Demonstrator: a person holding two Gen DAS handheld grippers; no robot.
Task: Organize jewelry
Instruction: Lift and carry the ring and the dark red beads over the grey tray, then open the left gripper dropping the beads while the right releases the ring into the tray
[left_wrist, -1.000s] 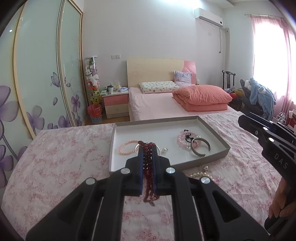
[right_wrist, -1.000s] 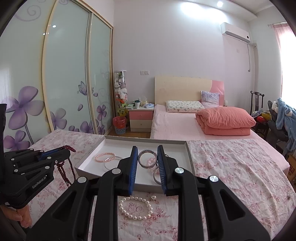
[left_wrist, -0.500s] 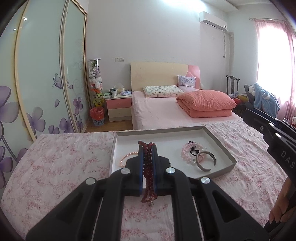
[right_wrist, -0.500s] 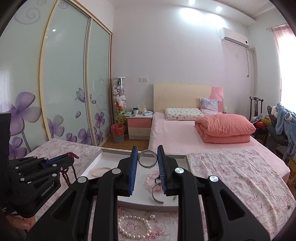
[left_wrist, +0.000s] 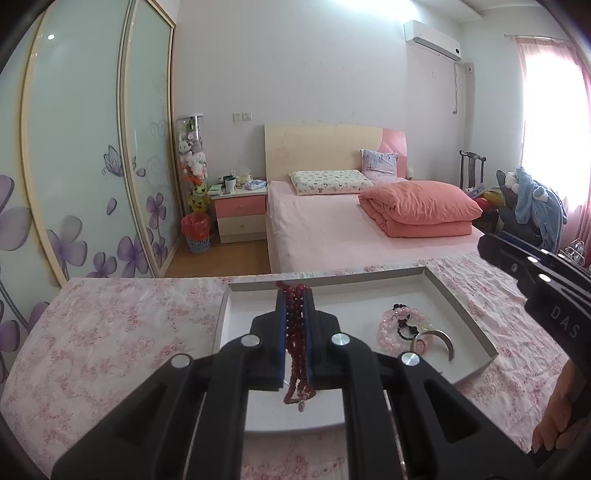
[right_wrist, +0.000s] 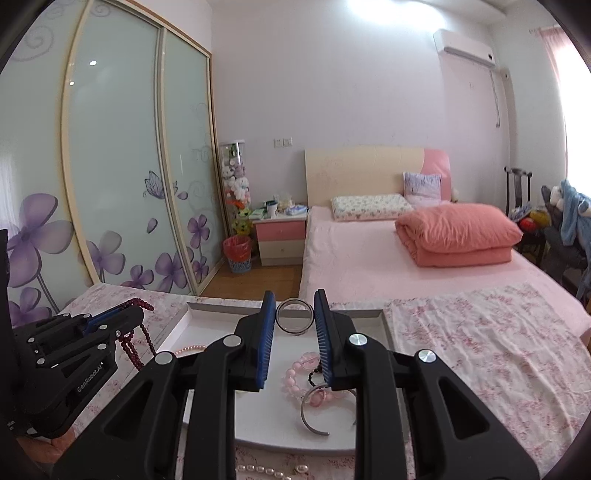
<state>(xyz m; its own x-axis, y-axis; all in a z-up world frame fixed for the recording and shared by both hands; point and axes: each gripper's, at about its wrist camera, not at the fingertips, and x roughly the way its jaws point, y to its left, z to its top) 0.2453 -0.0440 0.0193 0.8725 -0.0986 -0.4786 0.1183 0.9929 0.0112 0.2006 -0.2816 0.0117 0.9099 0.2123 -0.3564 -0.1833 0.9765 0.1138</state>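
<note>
Left wrist view: the left claw (left_wrist: 295, 310) is clamped on red beads (left_wrist: 296, 343) above the tray (left_wrist: 465, 314). The right claw (right_wrist: 294, 321) pinches a ring (right_wrist: 294, 321) over it too. I think both should go low, then let go gently. The tray sits on a flowery cloth (right_wrist: 480, 332) in a pink bedroom.

Right claw (right_wrist: 294, 322) clamping silver ring (right_wrist: 294, 322), above tray (right_wrist: 364, 318)
</note>
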